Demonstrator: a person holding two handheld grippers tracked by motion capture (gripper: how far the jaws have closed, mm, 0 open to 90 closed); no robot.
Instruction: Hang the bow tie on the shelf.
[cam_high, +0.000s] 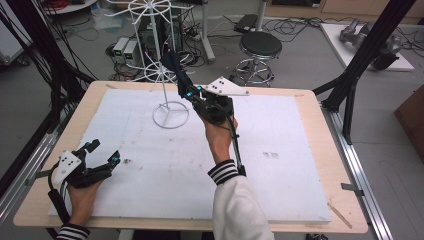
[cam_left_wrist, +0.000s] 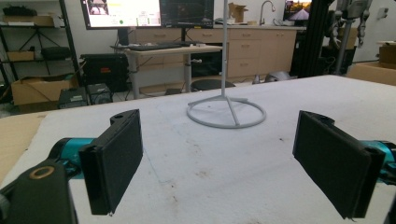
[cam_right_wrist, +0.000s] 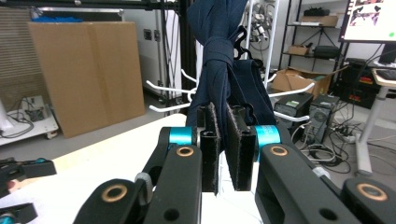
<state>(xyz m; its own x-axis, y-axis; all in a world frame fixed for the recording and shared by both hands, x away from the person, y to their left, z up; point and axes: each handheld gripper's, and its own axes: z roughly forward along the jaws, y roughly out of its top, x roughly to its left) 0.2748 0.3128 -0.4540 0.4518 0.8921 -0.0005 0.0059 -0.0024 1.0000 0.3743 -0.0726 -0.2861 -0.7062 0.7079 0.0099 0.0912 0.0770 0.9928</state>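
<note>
Right gripper (cam_right_wrist: 223, 154) clamped on a dark navy cloth (cam_right_wrist: 219, 60) up at the white wire stand (cam_high: 167, 107).

The cloth is a soft navy fabric, bunched and twisted into a narrow rope with a knot-like wrap near the top centre of the right gripper view; below it a broader fold hangs, with a black hanger hook beside it at upper right of centre. In the high view the cloth (cam_high: 172, 67) sits just above centre, beside the stand's pole, raised off the white mat (cam_high: 280, 165). The right gripper (cam_high: 186, 92) has its jaws pressed together on the fabric's lower end. The left gripper (cam_high: 102, 152), low at the lower left of the high view, has its jaws wide apart with nothing between them, only bare mat ahead.
</note>
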